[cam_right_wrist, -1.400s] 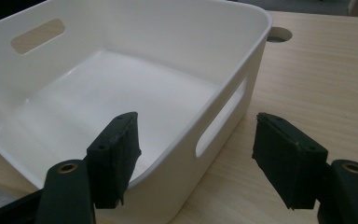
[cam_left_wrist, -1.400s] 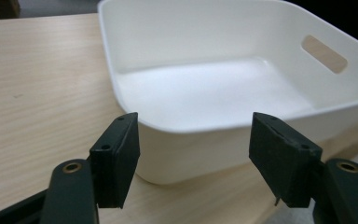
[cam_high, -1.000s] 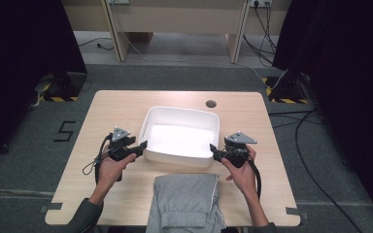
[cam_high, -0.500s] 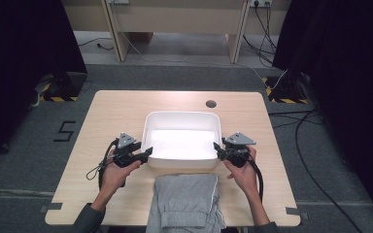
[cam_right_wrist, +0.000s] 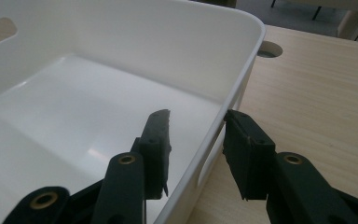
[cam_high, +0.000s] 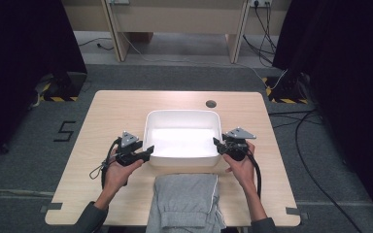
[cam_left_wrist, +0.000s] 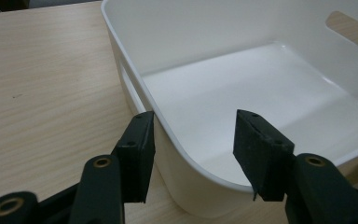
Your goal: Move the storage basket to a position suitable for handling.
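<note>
The white plastic tub [cam_high: 182,138] sits in the middle of the wooden surface [cam_high: 102,116]. It is a box shape with round corners, smooth shiny walls and a flat floor, and it has nothing inside. A handle slot is cut into each short wall. Just in front of it, at the near edge of the surface, lies a folded grey cloth [cam_high: 187,201].

The person's two forearms come in from the near side, one at each near corner of the tub. The left hand [cam_high: 116,172] holds the left tool [cam_high: 148,151] level, pointing in at the tub's near left corner. The right hand [cam_high: 240,165] holds the right tool [cam_high: 217,144] level, pointing in at the tub's right wall.

In the left gripper view, the left tool [cam_left_wrist: 193,140] stands partly open across the tub's corner. One jaw is outside, right by the wall, and the other hangs inside, well off the wall. It is not squeezing.

In the right gripper view, the right tool [cam_right_wrist: 196,140] has one jaw inside the tub and one outside, touching the rim. Its jaws have just been closing, with the wall between them. The inside jaw is near the wall but has not clamped it.
</note>
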A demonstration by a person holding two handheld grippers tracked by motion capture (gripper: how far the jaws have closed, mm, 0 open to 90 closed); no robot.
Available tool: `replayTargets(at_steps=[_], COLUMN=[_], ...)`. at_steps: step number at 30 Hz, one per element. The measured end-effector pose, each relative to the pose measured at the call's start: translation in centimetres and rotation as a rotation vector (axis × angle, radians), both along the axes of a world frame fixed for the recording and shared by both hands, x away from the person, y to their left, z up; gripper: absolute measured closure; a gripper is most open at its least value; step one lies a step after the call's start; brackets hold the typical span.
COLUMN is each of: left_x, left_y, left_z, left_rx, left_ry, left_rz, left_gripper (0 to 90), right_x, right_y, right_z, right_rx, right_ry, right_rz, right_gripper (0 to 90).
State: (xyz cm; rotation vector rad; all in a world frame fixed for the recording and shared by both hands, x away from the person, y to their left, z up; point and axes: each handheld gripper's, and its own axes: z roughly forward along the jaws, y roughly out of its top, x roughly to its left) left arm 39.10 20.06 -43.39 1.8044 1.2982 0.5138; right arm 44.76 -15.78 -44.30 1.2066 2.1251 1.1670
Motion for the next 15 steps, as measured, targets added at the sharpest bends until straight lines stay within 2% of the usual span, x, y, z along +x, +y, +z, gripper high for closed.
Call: replayTargets(at_steps=[3,4,6,7,9,12,15], left_x=[0.0,0.0,-0.1,-0.4,-1.0,-2.1,-3.2], left_y=[0.0,0.1,0.1,0.1,0.4,0.9,1.1], left_z=[0.0,0.0,0.0,0.2,0.7,1.6,2.0], left_rx=[-0.001,-0.017,-0.061,-0.069,-0.086,-0.129,-0.137], left_ry=[-0.001,0.003,0.011,0.006,0.001,0.002,0.006], left_rz=[0.001,-0.003,-0.009,-0.012,-0.026,-0.035,-0.057], left_gripper=[48.0,46.8,38.8,34.9,28.8,23.2,22.1], right_x=[0.0,0.0,-0.2,-0.3,-0.9,-2.1,-3.7], right_y=[0.1,0.1,0.2,0.2,0.0,-0.8,-1.4], right_z=[0.0,0.0,0.1,0.3,1.0,2.2,2.8], right_rx=[-0.004,0.008,0.045,0.038,0.034,0.081,0.093], right_ry=[0.003,0.008,0.016,0.006,-0.016,-0.034,-0.01], right_rz=[-0.003,-0.002,-0.017,-0.027,-0.036,-0.039,-0.019], right_gripper=[57.9,54.2,45.4,41.8,35.1,31.6,29.3])
